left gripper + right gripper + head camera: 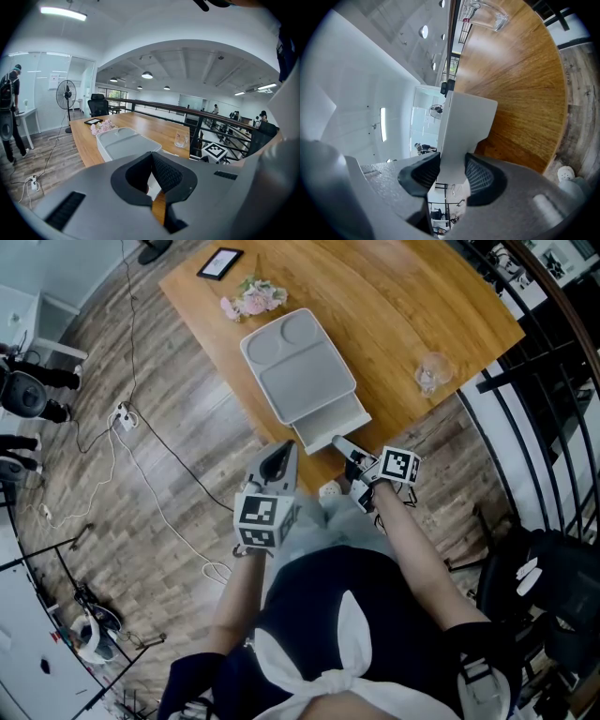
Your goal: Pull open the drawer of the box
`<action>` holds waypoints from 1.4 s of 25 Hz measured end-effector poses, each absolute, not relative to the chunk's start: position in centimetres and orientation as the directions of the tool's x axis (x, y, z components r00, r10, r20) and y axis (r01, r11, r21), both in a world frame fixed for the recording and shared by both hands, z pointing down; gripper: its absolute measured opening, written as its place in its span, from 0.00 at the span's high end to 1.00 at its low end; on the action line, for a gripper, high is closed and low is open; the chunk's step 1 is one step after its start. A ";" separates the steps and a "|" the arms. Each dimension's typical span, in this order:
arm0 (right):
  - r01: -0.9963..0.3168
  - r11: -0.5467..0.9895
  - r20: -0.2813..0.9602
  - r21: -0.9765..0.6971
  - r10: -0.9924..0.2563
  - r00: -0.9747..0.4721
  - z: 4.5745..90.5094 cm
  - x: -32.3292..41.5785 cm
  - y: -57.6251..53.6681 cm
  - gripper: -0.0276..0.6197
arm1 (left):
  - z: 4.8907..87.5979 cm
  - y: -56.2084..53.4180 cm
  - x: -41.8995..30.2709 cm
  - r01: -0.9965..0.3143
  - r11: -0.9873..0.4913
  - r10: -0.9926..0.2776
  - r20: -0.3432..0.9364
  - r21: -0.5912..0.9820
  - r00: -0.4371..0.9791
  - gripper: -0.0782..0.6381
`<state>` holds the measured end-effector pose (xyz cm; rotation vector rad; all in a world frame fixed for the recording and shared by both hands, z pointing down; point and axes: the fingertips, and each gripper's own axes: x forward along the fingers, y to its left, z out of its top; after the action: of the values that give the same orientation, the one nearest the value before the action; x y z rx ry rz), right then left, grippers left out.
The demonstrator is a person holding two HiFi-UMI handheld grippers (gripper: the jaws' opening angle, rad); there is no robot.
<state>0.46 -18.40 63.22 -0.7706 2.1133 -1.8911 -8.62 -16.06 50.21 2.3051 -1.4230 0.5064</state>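
The box [298, 362] lay lengthwise toward the person [328, 615], drawer [328, 424] end nearest; the right gripper [343, 444] clamped and partly hid its lip, the left gripper [285, 454] closed, empty.

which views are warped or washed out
Head view: evenly lit and sharp, only the railing bows at the edge. Left gripper view: strong fisheye with dark corners, and the ceiling lamp glares. Right gripper view: same fisheye; the white drawer in the right gripper looks washed out, while the wood table is crisp.
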 end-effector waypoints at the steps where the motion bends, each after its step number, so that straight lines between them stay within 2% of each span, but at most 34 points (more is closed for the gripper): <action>1: -0.245 0.042 0.191 -0.969 -0.504 -0.842 63.2 0.5 -18.3 0.70 | 50.3 -16.0 -8.6 -0.900 -0.416 -0.764 0.488 0.128 0.422 0.87; 18: -0.260 0.040 0.200 -0.965 -0.530 -0.824 63.0 1.9 -15.9 0.70 | 50.5 -13.3 -7.9 -0.889 -0.437 -0.756 0.481 0.133 0.444 0.87; 22: -0.274 -0.010 0.236 -0.962 -0.537 -0.810 63.5 2.3 -14.8 0.70 | 50.4 -12.5 -8.0 -0.890 -0.438 -0.757 0.480 0.131 0.443 0.87; 35: -0.275 0.015 0.221 -0.961 -0.553 -0.803 63.2 3.0 -12.9 0.70 | 50.1 -10.2 -7.8 -0.888 -0.442 -0.759 0.475 0.128 0.446 0.87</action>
<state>2.99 -12.90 63.20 -0.8648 2.0699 -1.8736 -7.81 -10.19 50.15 2.3429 -1.3985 0.4991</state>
